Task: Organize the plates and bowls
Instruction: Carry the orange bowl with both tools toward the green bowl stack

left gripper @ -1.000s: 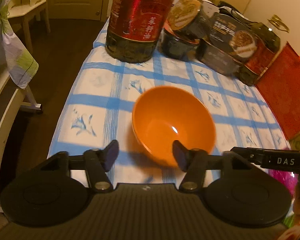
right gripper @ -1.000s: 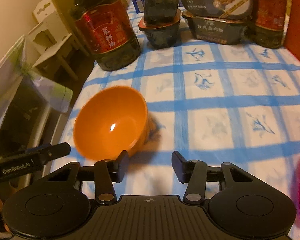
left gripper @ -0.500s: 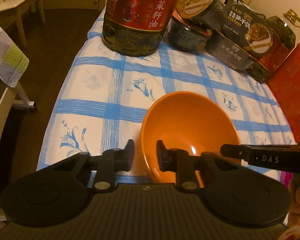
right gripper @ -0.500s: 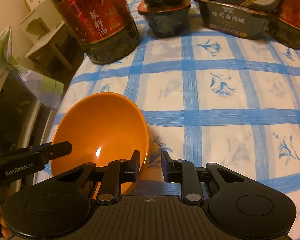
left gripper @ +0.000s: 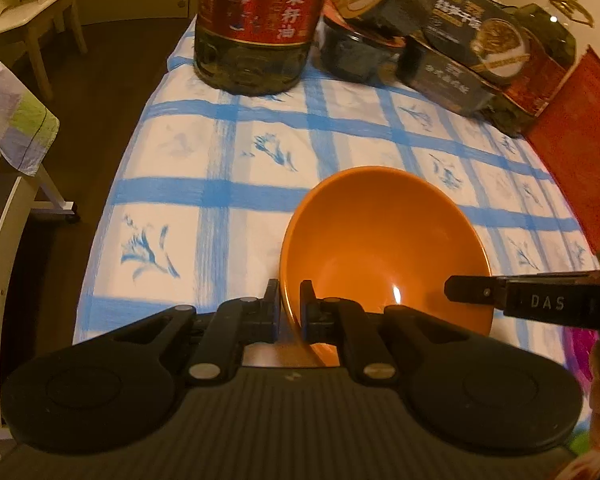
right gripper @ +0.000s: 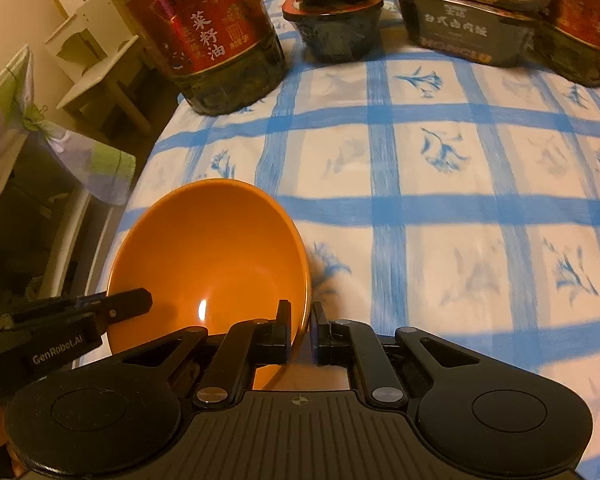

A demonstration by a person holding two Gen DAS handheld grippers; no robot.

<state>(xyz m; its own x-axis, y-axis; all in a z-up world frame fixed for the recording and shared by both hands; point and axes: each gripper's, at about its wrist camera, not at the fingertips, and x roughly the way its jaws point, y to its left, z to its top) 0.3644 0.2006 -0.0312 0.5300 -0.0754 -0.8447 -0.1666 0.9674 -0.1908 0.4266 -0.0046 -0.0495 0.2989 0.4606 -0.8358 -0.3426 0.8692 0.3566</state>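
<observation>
An empty orange bowl [left gripper: 384,240] sits on the blue-checked tablecloth [left gripper: 220,184] near the table's front edge. My left gripper [left gripper: 289,304] is shut on its left rim, one finger outside the wall and one inside. In the right wrist view the same orange bowl [right gripper: 208,264] lies at lower left, and my right gripper [right gripper: 302,326] is shut on its right rim in the same way. Each gripper shows in the other's view: the right gripper [left gripper: 532,302] at the bowl's right side, the left gripper [right gripper: 72,320] at its left side.
A large oil bottle with a red label [left gripper: 256,24] stands at the back of the table. Dark food tubs and boxes [left gripper: 452,52] are stacked to its right, beside a red board [left gripper: 580,132]. A wooden chair [left gripper: 32,32] and draped cloth [left gripper: 16,124] stand off the left edge.
Both grippers came down and closed onto opposite sides of the bowl's rim. The bowl now sits lower and nearer in both views.
</observation>
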